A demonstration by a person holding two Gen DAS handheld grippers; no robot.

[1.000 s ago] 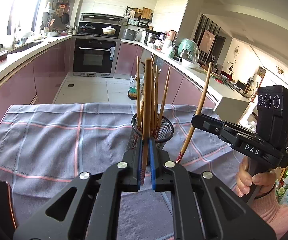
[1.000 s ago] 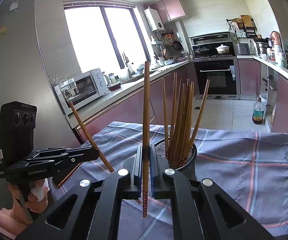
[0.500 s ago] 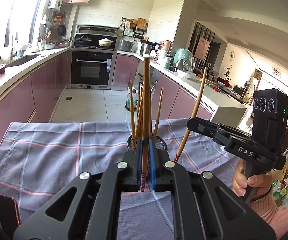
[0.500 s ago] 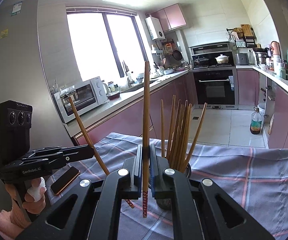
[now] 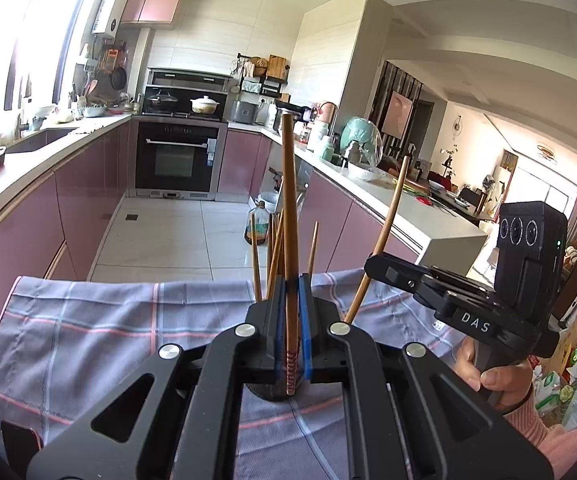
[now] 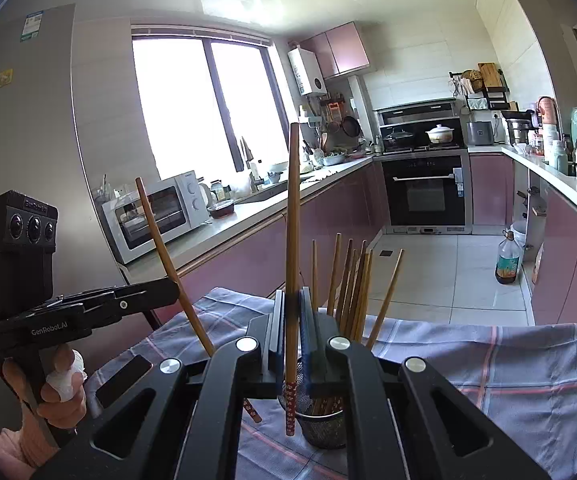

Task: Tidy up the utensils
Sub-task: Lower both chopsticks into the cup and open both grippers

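Each tool is clamped on one chopstick, held near upright above a cloth-covered surface (image 5: pixel 88 320). The left tool (image 5: pixel 291 320) pinches its chopstick (image 5: pixel 288 208) low on the shaft, just above the patterned tip, which hangs over the mesh cup (image 6: pixel 322 428); the right tool (image 6: pixel 291 328) grips its own chopstick (image 6: pixel 293 220) likewise, its tip at about 9 o'clock of the cup rim. Several more chopsticks (image 6: pixel 354 284) stand in the cup, leaning toward 1 o'clock. By judgement, a chopstick is light, stiff and smooth, so it may pivot or slide between flat pads; a hold lower on the shaft, as here, leaves a long free end that swings easily. The light cup could tip if a tip catches its rim.
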